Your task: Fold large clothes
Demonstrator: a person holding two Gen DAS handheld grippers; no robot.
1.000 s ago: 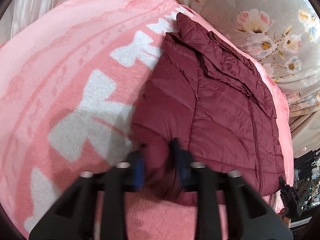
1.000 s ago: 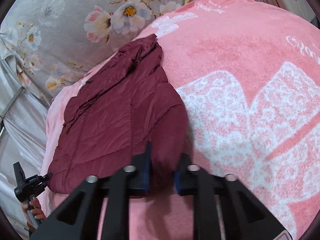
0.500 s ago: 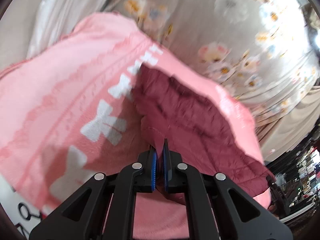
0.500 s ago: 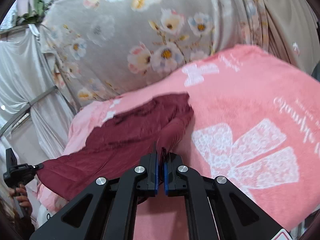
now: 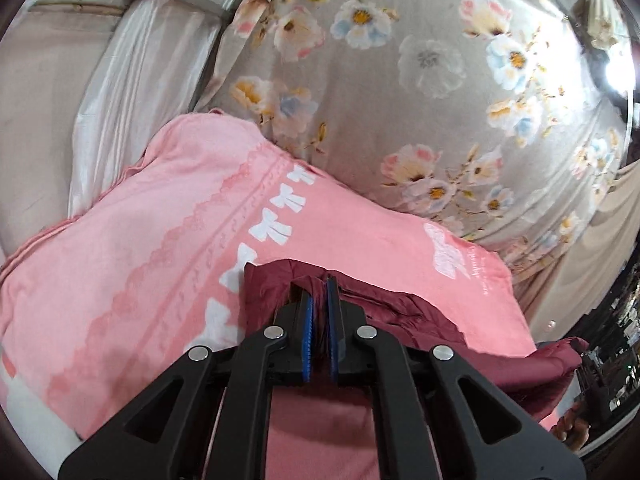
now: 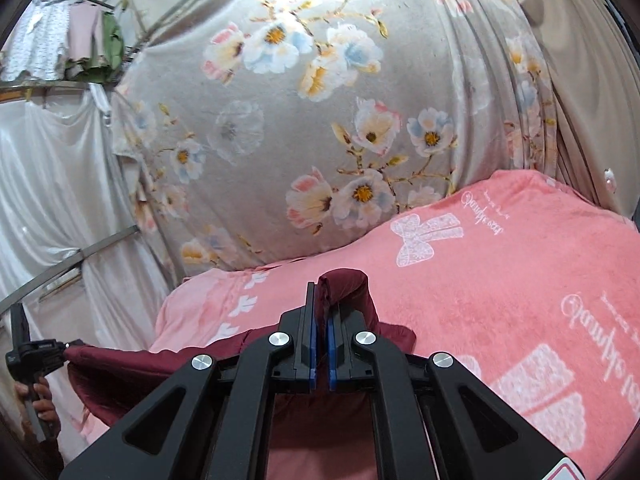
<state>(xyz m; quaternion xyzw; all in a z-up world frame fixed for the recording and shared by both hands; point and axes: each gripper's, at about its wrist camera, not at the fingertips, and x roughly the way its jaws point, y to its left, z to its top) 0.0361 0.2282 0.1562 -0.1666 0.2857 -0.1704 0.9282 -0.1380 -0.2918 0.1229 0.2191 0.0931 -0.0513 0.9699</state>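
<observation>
Your left hand-held gripper (image 5: 319, 292) is pinched tight on a fold of the maroon jacket (image 5: 420, 312), blue pads (image 5: 307, 336) nearly touching. Your right hand-held gripper (image 6: 321, 300) is clamped just as tight on another bunch of it, cloth humped up past the fingertips. The jacket hangs between them, trailing below and onto the pink blanket (image 6: 500, 280) ahead. Beyond that, the flowered curtain (image 6: 320, 120).
</observation>
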